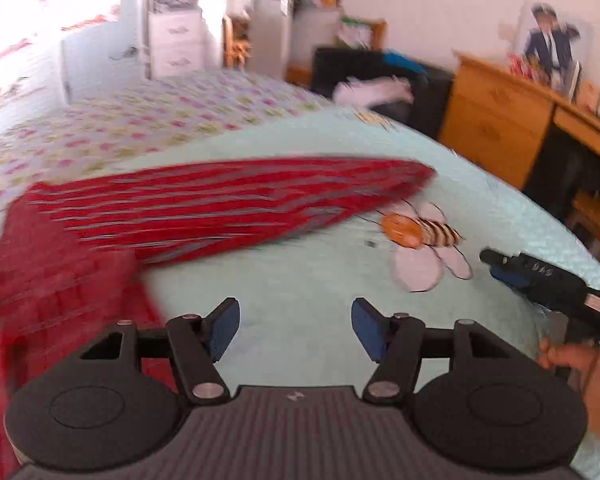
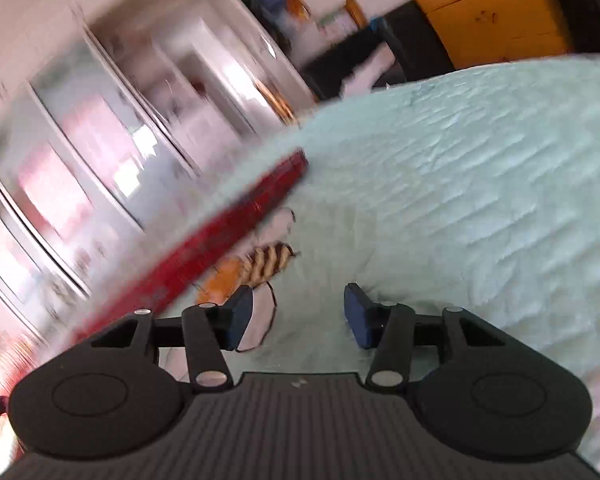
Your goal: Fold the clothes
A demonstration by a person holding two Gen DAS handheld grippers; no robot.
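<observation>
A red garment with thin pale stripes (image 1: 204, 208) lies folded on the pale green blanket (image 1: 300, 280), stretching from the left edge toward the middle. My left gripper (image 1: 295, 330) stands open over bare blanket, just right of the garment, nothing between its blue pads. The right gripper (image 1: 540, 276) shows at the right of the left wrist view, held by a hand (image 1: 572, 360). In the right wrist view the right gripper (image 2: 298, 318) is open and empty, and the red garment (image 2: 228, 232) is a blurred band to its left.
A bee and flower picture (image 1: 424, 240) is printed on the blanket. A flowered bedspread (image 1: 140, 128) lies beyond. A wooden dresser (image 1: 508, 120) and a dark chair with white cloth (image 1: 380, 88) stand at the right. White drawers (image 1: 176, 44) stand at the back.
</observation>
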